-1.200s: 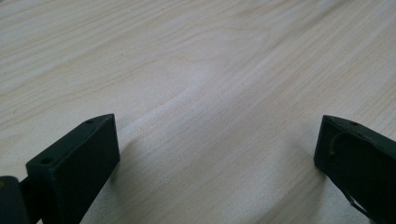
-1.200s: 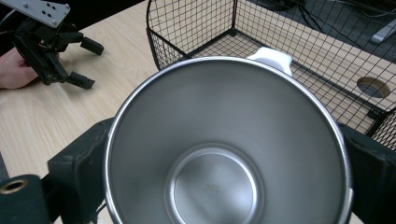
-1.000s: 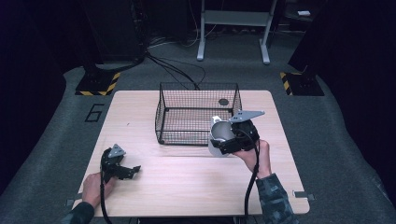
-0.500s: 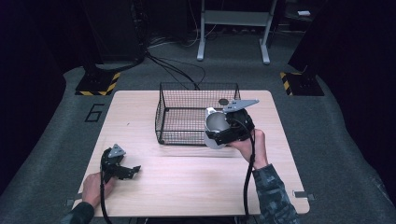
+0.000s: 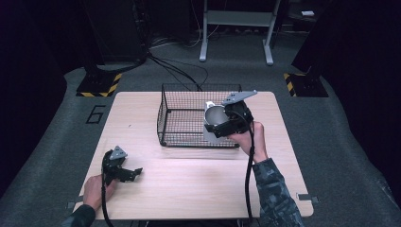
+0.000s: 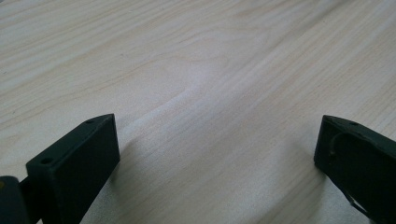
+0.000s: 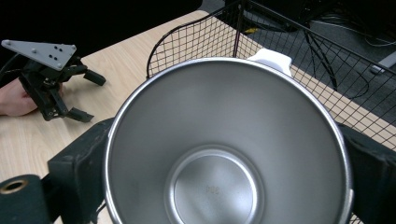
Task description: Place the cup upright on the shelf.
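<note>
While the right gripper (image 5: 218,124) clamped it between both jaws, a shiny metal cup (image 7: 227,148) with a white part at its rim hung above the wire basket (image 5: 182,118), at the basket's right front corner. In the right gripper view the cup's open mouth faced the camera, its bare steel inside empty, and one black jaw pressed against each side of its wall. The black mesh basket stood at the far middle of a pale wooden table (image 5: 189,184). Well apart from it, near the table's front left edge, the left gripper (image 5: 130,173) rested low over the wood in a person's hand, its jaws spread wide with nothing between them but bare tabletop.
</note>
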Motion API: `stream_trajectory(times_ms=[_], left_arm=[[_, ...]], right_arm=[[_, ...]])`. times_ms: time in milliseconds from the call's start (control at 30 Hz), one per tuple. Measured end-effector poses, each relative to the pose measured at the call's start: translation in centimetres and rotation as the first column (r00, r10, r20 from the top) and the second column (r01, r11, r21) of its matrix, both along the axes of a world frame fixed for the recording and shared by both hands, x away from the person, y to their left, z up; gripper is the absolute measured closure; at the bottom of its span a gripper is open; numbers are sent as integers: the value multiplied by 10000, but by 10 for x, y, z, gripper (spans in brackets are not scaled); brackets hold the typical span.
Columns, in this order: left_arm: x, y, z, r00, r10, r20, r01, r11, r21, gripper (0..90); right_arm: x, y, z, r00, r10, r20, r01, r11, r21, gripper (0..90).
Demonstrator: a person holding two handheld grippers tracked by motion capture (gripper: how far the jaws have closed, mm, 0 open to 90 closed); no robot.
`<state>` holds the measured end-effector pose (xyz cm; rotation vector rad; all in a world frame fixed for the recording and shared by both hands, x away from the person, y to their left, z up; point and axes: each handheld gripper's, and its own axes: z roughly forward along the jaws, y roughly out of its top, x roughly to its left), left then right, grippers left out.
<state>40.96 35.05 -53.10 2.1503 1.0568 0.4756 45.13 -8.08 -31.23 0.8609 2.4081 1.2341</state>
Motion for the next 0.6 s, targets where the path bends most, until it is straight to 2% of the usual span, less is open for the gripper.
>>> stream_trajectory(times_ms=[67, 600], left_arm=[[0, 0, 0, 10000, 5, -2, -5, 10000, -4, 2], [0, 0, 0, 10000, 5, 16, -5, 10000, 1, 2]], right_arm=[[3, 0, 0, 9999, 75, 111, -75, 10000, -20, 55], [29, 9, 6, 9999, -20, 108, 19, 9999, 103, 56]])
